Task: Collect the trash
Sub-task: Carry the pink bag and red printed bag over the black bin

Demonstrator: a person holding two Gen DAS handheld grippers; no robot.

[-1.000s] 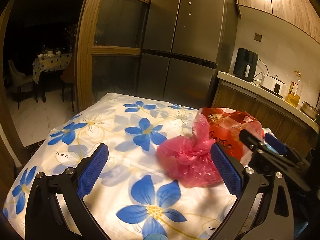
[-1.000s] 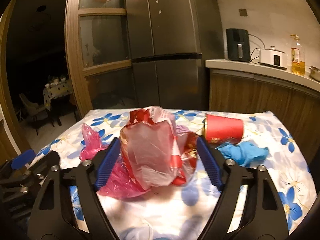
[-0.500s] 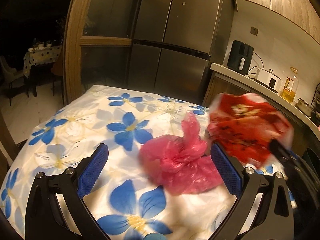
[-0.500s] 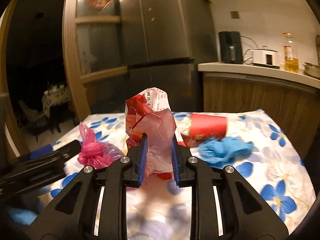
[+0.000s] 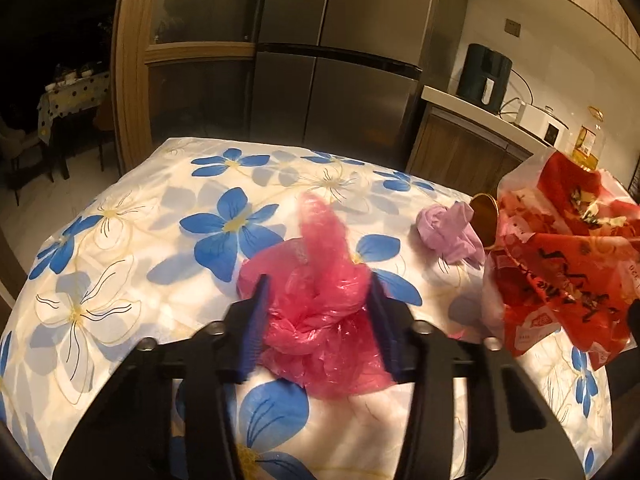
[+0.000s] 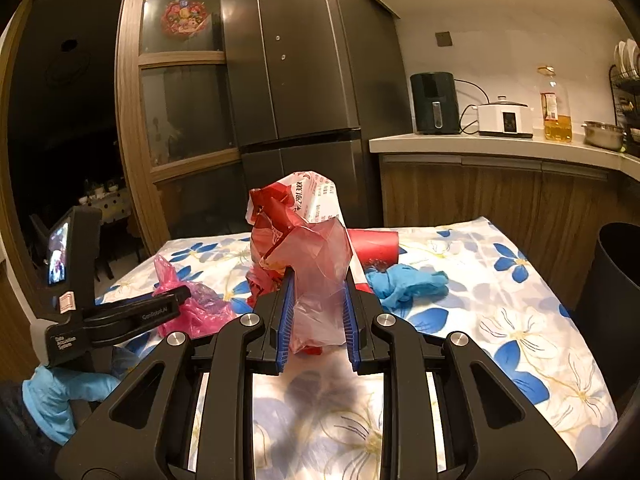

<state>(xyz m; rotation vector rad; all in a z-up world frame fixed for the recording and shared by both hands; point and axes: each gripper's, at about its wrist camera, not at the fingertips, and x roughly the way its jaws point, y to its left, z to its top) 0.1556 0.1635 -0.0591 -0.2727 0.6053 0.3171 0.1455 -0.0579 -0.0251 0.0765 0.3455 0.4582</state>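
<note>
pink bag in left gripper

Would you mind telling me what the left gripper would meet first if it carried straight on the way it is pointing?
The pink bag, which already sits between the left gripper's closing pads. Beyond it the line probably meets the flowered tablecloth, though depth is hard to judge.

Left half of the tablecloth lies bare; red cup, blue glove crowd the right.
</note>
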